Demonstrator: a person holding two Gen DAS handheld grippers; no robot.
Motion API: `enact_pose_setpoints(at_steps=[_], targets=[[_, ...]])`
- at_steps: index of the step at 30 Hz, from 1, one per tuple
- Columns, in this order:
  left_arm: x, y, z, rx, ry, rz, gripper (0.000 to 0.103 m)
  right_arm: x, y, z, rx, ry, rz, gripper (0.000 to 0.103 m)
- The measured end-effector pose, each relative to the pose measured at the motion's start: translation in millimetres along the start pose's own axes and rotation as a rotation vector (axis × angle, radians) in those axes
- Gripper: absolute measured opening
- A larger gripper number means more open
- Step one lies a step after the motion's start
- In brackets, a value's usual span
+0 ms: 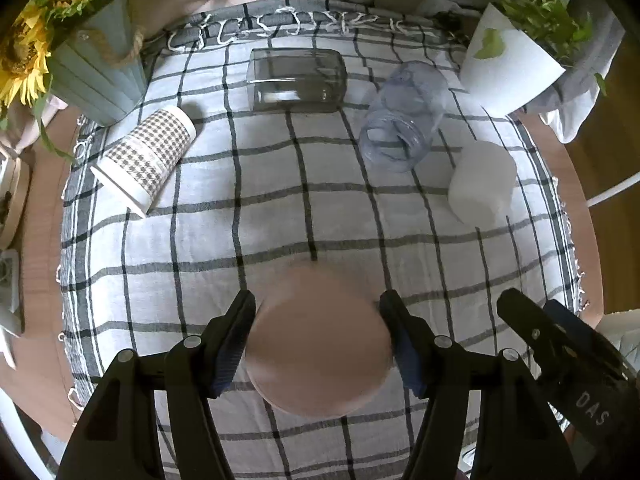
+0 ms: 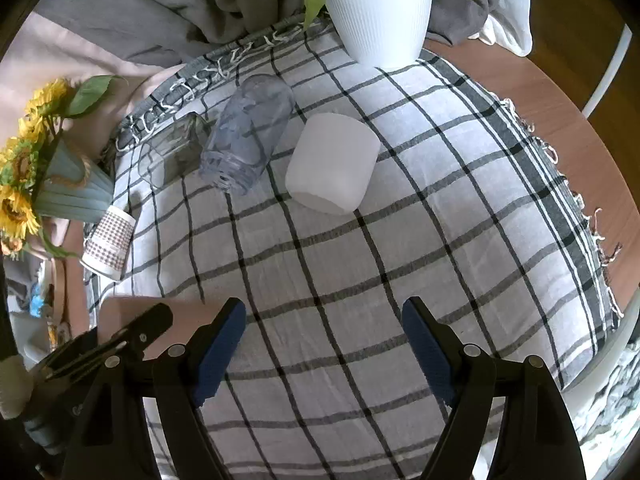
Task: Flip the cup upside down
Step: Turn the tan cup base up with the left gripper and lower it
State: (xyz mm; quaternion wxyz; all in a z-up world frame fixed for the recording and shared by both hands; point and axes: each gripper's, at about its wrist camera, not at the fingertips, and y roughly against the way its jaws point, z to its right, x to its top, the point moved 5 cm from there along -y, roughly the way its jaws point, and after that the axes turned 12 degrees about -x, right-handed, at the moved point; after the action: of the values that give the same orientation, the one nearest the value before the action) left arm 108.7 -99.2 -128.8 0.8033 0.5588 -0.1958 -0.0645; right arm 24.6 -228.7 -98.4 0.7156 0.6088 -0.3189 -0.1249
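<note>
The left tongs (image 1: 318, 344) clamp a smooth, matte pink cup (image 1: 318, 354), round and blurred, its flat end facing the camera, just above the checked cloth (image 1: 280, 208) that drapes the wooden counter (image 2: 540, 92). The right tongs (image 2: 324, 344) hang wide open over the cloth, gripping nothing. Four more vessels lie on their sides beyond the pink cup: a houndstooth-patterned paper cup (image 1: 146, 158), a smoky square-sided clear tumbler (image 1: 296, 80), a ribbed, pale-blue transparent jar (image 1: 402, 116) and a frosted white cup (image 1: 482, 184); all look empty. Two pots flank the cloth's far edge: a fluted blue one (image 1: 96, 76) holding sunflowers (image 1: 20, 52), a ribbed white one (image 2: 378, 8) holding green leaves.
</note>
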Motion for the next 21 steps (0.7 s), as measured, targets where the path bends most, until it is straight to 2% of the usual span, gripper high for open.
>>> enact_pose_setpoints(at_steps=[3, 18, 21], targets=[[0, -6, 3, 0.003, -0.027, 0.003, 0.064, 0, 0, 1, -0.006, 0.009, 0.006, 0.080], [9, -15, 4, 0.006, -0.031, -0.003, 0.064, 3, -1, 8, -0.033, -0.018, 0.014, 0.080], [10, -14, 4, 0.010, -0.028, 0.001, 0.069, 3, 0, 8, -0.034, -0.012, 0.017, 0.080]])
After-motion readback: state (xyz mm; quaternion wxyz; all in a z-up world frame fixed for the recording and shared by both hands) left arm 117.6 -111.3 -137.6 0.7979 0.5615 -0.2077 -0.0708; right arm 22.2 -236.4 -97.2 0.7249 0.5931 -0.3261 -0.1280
